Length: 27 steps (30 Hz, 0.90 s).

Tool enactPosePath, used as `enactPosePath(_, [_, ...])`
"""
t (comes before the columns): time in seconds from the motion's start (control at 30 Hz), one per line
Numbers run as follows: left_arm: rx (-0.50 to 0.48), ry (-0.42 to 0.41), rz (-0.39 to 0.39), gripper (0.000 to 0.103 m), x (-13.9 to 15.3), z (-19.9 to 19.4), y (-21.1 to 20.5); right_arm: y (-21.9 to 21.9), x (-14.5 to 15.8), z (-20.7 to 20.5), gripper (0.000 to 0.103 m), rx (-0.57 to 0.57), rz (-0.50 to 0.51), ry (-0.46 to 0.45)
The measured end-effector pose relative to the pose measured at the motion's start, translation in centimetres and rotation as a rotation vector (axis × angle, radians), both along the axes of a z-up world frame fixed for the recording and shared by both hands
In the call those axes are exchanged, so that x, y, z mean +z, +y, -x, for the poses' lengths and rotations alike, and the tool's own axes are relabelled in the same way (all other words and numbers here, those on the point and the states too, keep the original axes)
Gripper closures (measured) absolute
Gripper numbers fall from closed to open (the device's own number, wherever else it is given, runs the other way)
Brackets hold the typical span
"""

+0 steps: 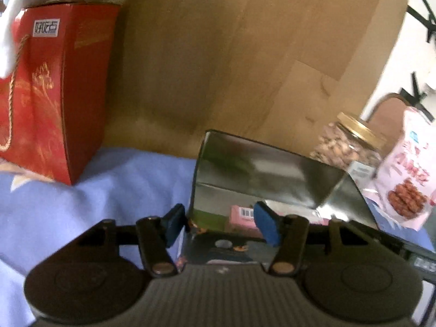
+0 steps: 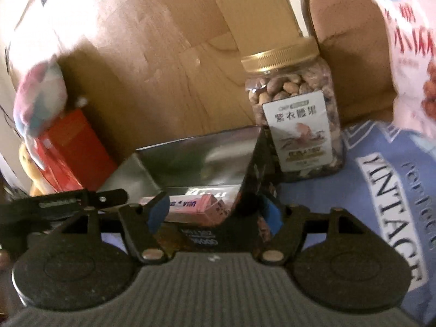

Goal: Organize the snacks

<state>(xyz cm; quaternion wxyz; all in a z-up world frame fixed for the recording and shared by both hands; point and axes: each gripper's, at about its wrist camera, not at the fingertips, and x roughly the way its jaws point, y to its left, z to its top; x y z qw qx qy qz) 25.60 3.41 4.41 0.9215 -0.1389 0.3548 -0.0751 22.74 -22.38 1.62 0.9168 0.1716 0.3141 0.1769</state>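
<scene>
An open metal tin (image 1: 259,169) with a shiny inside stands on blue cloth, and a pink packet (image 1: 242,212) lies in it. My left gripper (image 1: 220,226) is open astride the tin's left wall, one blue pad outside and the other inside, with a gap on the inner side. In the right wrist view the same tin (image 2: 196,158) holds the pink packet (image 2: 196,207). My right gripper (image 2: 215,214) is open across the tin's dark patterned right wall, left pad inside and right pad outside. The left gripper's black body (image 2: 68,201) shows at the tin's left edge.
A gold-lidded jar of nuts (image 2: 297,109) stands just behind the tin's right corner, with a pink snack bag (image 2: 408,41) to its right. A red gift box (image 1: 54,95) with a plush toy (image 2: 41,95) on it stands left. A brown wood-patterned panel (image 1: 245,54) closes the back.
</scene>
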Motion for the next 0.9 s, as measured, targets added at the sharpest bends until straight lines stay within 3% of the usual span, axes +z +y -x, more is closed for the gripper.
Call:
enactPosePath(0.2, [-0.044, -0.008, 0.05, 0.042, 0.3, 3.2, 0.3, -1.5, 0.0, 2.2, 0.029, 0.017, -0.007, -0.016])
enactPosePath(0.33, [-0.011, -0.077, 0.048, 0.039, 2.1, 6.1, 1.7, -2.9, 2.2, 5.1, 0.03, -0.109, 0.029, -0.183])
enactPosePath(0.43, [0.011, -0.121, 0.093, 0.039, 2.9, 8.7, 2.9, -3.3, 3.2, 7.9, 0.029, -0.055, -0.058, -0.225])
enactPosePath(0.6, [-0.025, -0.113, 0.147, 0.039, 1.4, 12.0, 2.4, 1.6, 0.9, 8.9, 0.031, 0.16, 0.033, -0.132])
enactPosePath(0.83, [-0.031, -0.182, 0.047, 0.037, -0.5, 16.5, 1.7, 6.0, -1.9, 5.3, 0.032, 0.205, 0.0, 0.091])
enactPosePath(0.9, [-0.03, -0.18, 0.053, 0.036, -0.9, 16.9, 2.0, 6.7, -2.4, 4.7, 0.044, 0.2, -0.008, 0.113])
